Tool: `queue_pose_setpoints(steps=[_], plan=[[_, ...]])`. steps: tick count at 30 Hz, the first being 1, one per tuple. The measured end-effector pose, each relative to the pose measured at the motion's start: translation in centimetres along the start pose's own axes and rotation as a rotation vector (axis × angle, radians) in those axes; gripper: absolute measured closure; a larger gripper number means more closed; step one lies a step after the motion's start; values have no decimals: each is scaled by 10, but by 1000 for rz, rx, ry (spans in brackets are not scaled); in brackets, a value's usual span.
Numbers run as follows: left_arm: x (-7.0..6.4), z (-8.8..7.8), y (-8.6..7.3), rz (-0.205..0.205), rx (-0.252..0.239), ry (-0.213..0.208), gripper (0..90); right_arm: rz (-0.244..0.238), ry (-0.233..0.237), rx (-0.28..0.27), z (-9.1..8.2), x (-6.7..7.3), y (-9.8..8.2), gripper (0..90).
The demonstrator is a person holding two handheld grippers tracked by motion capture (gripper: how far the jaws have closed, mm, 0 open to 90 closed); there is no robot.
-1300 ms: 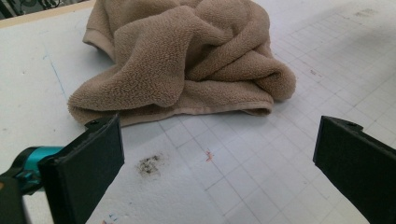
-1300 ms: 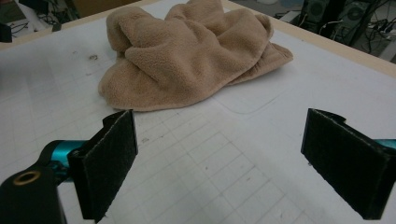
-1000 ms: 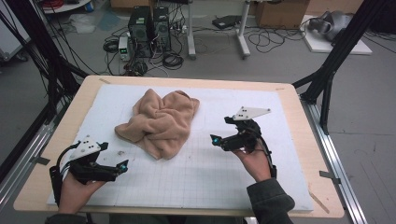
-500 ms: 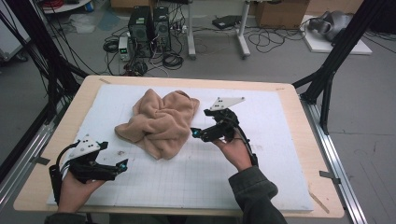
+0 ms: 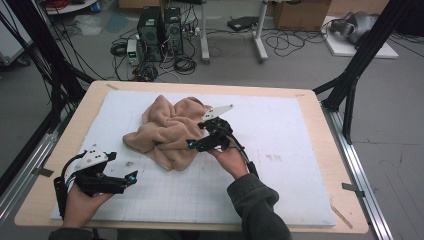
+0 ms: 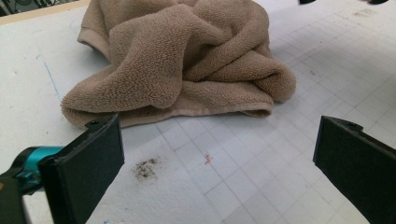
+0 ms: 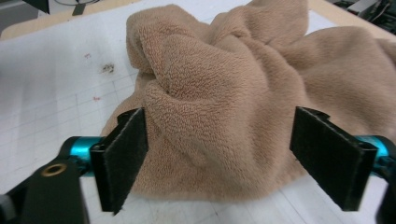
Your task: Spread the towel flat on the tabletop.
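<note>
A crumpled tan towel (image 5: 165,130) lies on the white gridded mat, left of centre. My right gripper (image 5: 192,145) is at its right edge, pointing left into the cloth. In the right gripper view the towel (image 7: 233,107) bulges between the two pads; the jaws have just been closing and still stand wide, with a gap at the right pad (image 7: 329,156). My left gripper (image 5: 131,177) rests low at the front left, open, a short way off from the towel (image 6: 177,60), with bare mat between its pads (image 6: 86,163).
The white mat (image 5: 290,130) covers most of the wooden table (image 5: 320,107). A dark smudge (image 6: 145,169) marks the mat in front of the towel. Black frame poles (image 5: 360,65) stand at the table's back corners, and there are computers and cables on the floor behind.
The right hand has moved left across the mat from the right side to the towel's edge, its jaws now around a fold. The left hand has stayed put.
</note>
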State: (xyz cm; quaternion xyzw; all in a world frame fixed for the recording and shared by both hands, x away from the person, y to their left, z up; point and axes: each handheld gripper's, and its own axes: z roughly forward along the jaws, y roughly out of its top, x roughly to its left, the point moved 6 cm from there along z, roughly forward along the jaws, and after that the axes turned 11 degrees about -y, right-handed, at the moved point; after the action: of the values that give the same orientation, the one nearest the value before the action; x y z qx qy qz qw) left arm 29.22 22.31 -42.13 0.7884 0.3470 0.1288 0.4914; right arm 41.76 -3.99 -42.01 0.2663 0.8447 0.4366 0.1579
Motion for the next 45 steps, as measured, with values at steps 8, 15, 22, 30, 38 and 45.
queue_pose_setpoints(steps=[8,15,22,30,38,45], plan=[[-1,3,-1,-4,1,-6,23,-6,27,72,28,4,-15,316],[-1,4,-1,-5,0,-10,23,-12,67,97,39,6,-23,638],[-2,4,2,-6,-5,-13,23,-72,69,70,26,7,-18,805],[-4,1,5,-13,-15,-21,23,-134,90,11,-10,8,-10,822],[-8,5,10,-1,-16,-25,23,-153,108,-39,-66,4,-14,826],[-11,8,13,7,-14,-30,23,-148,98,-60,-115,5,-34,826]])
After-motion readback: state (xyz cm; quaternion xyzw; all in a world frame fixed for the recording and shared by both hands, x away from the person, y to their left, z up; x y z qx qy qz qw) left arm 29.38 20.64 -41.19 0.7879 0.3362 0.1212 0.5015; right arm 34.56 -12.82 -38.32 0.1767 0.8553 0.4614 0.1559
